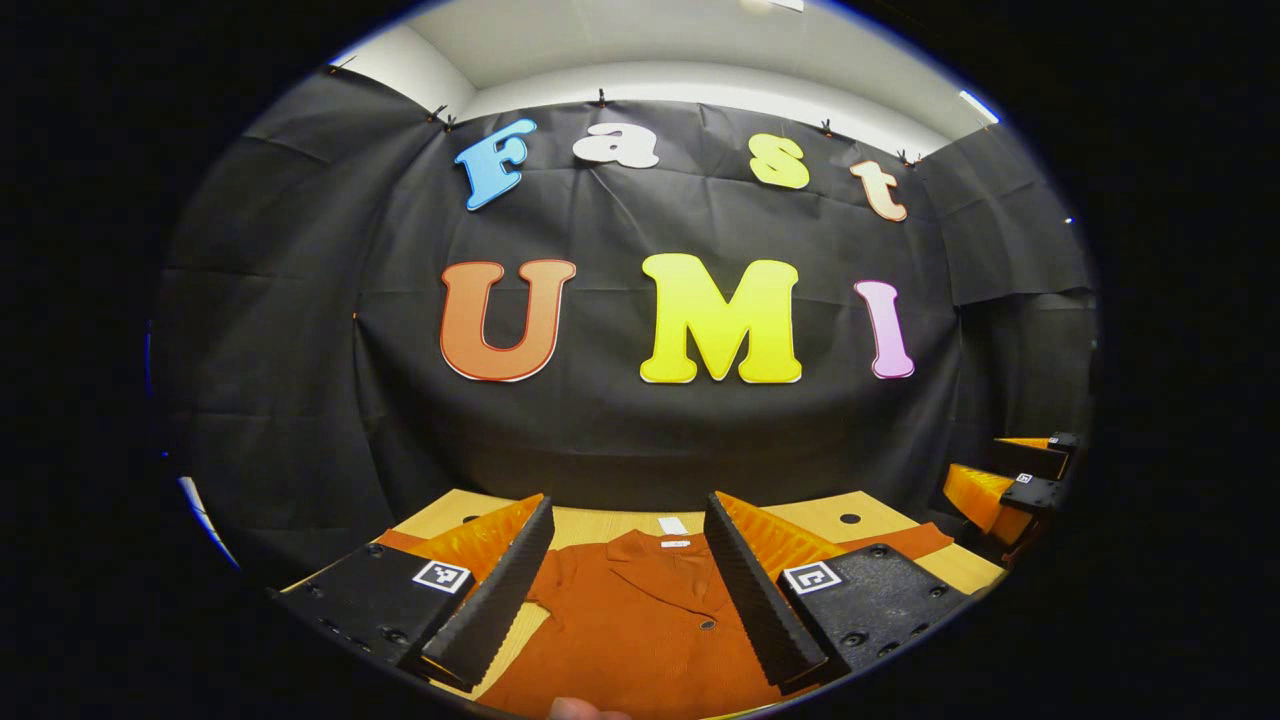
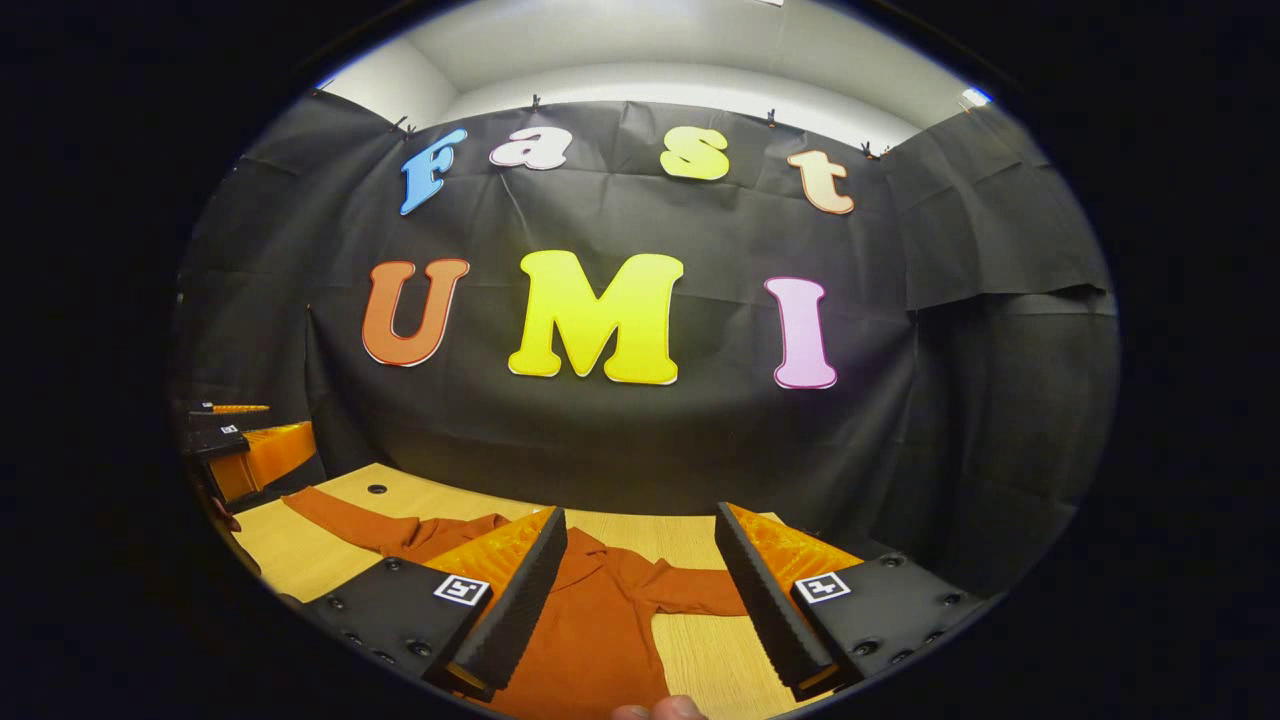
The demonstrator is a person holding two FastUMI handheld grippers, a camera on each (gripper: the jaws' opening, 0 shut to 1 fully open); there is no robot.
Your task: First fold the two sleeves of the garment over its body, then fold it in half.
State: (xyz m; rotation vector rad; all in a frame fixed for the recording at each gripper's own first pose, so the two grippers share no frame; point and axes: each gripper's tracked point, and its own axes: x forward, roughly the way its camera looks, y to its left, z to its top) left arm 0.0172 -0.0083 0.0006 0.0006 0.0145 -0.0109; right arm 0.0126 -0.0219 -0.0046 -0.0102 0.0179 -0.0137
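A rust-orange collared garment [image 1: 640, 620] lies flat on the wooden table [image 1: 600, 522], collar toward the wall, with a small button on its front. My left gripper [image 1: 630, 510] hovers open over its body with nothing between the fingers. Seen from the right gripper view, the garment [image 2: 600, 620] has one sleeve [image 2: 345, 518] stretched out to the left and the other sleeve [image 2: 700, 598] lying out to the right. My right gripper [image 2: 640, 515] is open and empty above that right sleeve. The right gripper [image 1: 1015, 475] is also at the far right of the left gripper view.
The black cloth wall [image 1: 640, 430] stands close behind the table. A small round hole [image 2: 376, 489] is set in the tabletop near the far left corner. The left gripper [image 2: 235, 435] hangs at the left edge of the right gripper view.
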